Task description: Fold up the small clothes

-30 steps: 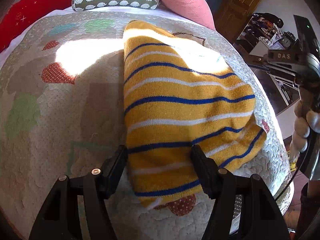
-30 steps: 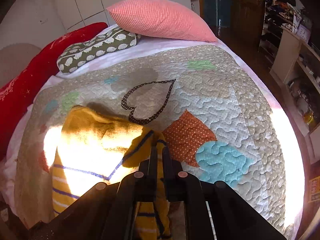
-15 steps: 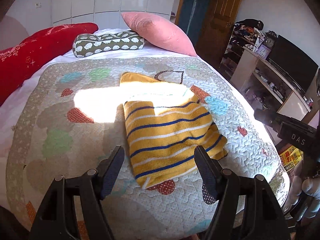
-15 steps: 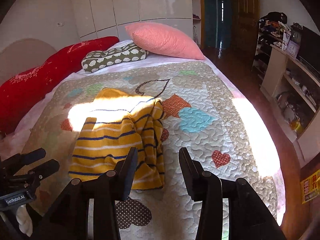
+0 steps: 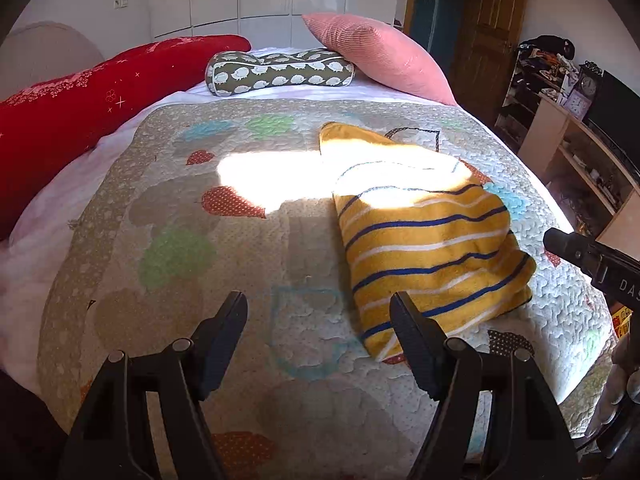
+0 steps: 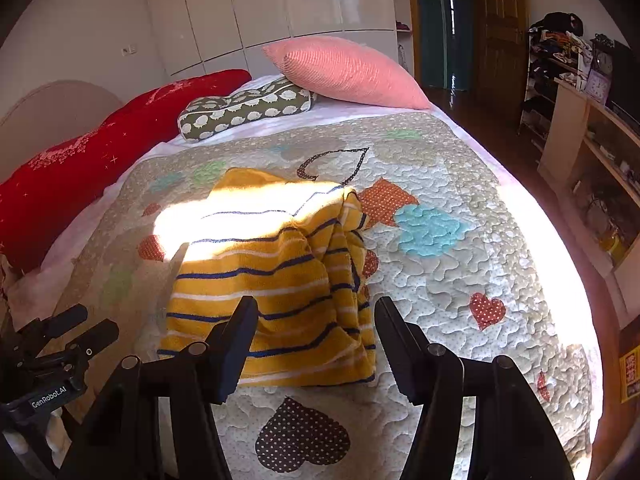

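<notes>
A small yellow garment with blue and white stripes (image 5: pixel 428 240) lies folded on the patchwork quilt (image 5: pixel 180 248); it also shows in the right wrist view (image 6: pixel 280 280). My left gripper (image 5: pixel 318 316) is open and empty, held above the quilt just left of the garment's near corner. My right gripper (image 6: pixel 316 320) is open and empty, held above the garment's near edge. Each gripper's body shows at the edge of the other's view.
A red bolster (image 5: pixel 80 96), a patterned green cushion (image 5: pixel 280 72) and a pink pillow (image 5: pixel 376 52) lie at the head of the bed. A shelf unit (image 6: pixel 592 152) and a wooden door (image 5: pixel 488 32) stand to the right of the bed.
Both grippers have pulled back and up from the garment. The right gripper, shut on the cloth a second ago, has opened and let it go. The garment lies folded.
</notes>
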A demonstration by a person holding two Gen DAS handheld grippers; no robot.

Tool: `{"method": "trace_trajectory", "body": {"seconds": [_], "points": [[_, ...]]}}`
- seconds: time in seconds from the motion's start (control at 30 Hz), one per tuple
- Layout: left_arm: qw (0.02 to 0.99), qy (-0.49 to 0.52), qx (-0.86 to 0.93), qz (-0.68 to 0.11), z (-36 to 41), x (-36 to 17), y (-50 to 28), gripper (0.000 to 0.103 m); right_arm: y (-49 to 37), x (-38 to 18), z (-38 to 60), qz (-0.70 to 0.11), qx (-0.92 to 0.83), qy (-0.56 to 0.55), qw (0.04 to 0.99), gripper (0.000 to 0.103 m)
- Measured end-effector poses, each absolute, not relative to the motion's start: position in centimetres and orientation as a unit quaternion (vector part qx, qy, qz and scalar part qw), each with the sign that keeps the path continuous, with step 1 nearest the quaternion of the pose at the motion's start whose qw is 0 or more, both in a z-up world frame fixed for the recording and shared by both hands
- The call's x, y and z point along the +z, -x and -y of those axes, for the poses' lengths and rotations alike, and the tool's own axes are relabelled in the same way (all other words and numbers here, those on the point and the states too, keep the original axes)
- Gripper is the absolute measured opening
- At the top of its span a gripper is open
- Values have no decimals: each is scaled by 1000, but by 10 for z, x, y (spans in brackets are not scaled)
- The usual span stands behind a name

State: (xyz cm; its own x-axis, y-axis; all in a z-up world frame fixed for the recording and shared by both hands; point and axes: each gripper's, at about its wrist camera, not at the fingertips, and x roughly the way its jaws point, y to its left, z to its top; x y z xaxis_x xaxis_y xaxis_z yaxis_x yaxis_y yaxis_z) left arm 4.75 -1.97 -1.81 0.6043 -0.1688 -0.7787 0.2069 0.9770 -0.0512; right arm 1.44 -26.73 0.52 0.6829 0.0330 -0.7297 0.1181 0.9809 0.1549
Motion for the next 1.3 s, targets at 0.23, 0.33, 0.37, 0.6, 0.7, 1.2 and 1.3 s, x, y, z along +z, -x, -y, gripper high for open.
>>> {"method": "trace_trajectory", "body": {"seconds": [0.23, 0.33, 0.37, 0.6, 0.7, 1.2, 1.3], "points": [[884, -26, -68, -462, 16, -46, -61, 73, -17, -20, 287, -387, 1, -123, 914, 65], [884, -27, -66, -462, 17, -45, -69, 73, -27, -25, 306, -385, 16, -166, 908, 65], [884, -24, -70, -461, 17, -43, -73, 73, -31, -27, 314, -383, 22, -184, 905, 66], [837, 103, -205, -497, 16, -47, -140, 73, -93, -57, 363, -410, 101, -322, 847, 77], [829, 81, -226, -505, 33, -56, -171, 74, -124, -73, 374, -417, 131, -366, 821, 78], [759, 161, -300, -554, 60, -64, -224, 40, -195, -69, 326, -423, 188, -373, 804, 43], [784, 144, -283, -533, 48, -36, -231, 40, -207, -39, 305, -401, 216, -365, 812, 43]]}}
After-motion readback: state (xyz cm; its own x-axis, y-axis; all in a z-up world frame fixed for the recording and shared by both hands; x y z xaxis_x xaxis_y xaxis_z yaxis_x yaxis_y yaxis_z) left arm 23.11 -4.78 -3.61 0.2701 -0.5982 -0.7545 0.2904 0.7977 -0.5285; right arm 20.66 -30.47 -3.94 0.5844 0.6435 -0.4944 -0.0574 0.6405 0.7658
